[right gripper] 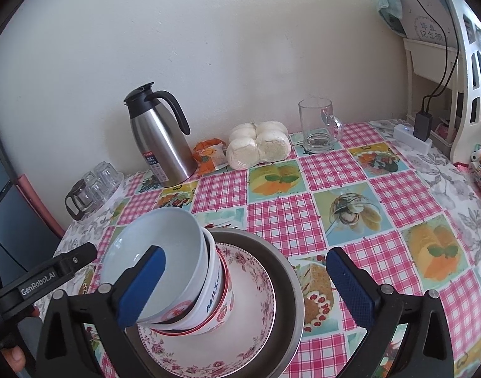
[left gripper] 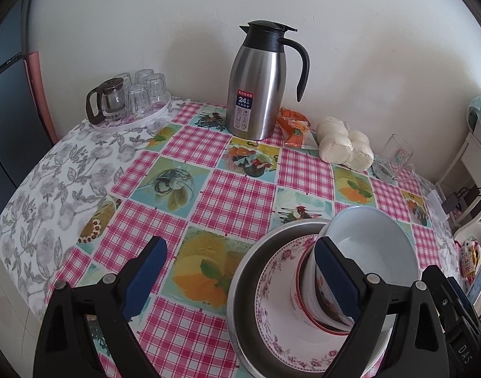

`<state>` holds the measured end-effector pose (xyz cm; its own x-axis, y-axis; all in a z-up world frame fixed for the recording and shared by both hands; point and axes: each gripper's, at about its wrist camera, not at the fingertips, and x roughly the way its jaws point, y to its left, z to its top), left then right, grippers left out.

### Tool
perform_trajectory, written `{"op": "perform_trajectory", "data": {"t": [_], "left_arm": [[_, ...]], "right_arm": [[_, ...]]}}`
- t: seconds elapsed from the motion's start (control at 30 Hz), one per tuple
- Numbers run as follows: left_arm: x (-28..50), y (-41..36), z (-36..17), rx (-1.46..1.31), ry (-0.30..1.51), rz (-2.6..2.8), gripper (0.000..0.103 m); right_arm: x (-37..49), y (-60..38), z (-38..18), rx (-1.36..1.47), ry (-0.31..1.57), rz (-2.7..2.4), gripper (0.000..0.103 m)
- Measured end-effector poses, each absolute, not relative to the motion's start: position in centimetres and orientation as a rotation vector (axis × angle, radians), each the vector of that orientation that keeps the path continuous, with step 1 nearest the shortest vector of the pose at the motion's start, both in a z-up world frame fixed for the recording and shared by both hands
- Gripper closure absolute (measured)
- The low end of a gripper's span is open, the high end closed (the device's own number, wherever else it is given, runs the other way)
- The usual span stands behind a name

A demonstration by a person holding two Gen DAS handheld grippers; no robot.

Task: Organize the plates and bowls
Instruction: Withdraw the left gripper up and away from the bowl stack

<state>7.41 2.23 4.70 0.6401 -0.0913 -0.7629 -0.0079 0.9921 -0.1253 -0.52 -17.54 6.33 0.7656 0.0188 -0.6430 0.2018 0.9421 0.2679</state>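
From the left wrist, the left gripper (left gripper: 240,278) gapes wide and empty; the bowls (left gripper: 363,252) sit stacked on a floral plate (left gripper: 290,337) inside a metal basin (left gripper: 243,283), behind its right finger. From the right wrist, the right gripper (right gripper: 246,286) is equally wide, holding nothing, the bowls (right gripper: 177,267) just behind its left finger, plate (right gripper: 256,308) and basin (right gripper: 290,280) between the fingers.

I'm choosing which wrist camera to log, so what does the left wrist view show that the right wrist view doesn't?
Only the left: the whole white tray under the upturned clear glasses.
Only the right: the white shelf unit with the black plugged-in charger.
Both: the steel thermos jug, the bagged white buns, the clear glass mug, and the tilted stacked white bowls on the floral plate.
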Motion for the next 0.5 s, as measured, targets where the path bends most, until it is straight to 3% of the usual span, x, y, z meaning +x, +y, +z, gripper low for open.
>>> {"op": "perform_trajectory", "data": {"t": [0.5], "left_arm": [[4.5, 1.4, 5.8, -0.039, 0.811, 0.063, 0.008]], "right_arm": [[-2.6, -17.2, 7.3, 0.316, 0.65, -0.095, 0.0]]}}
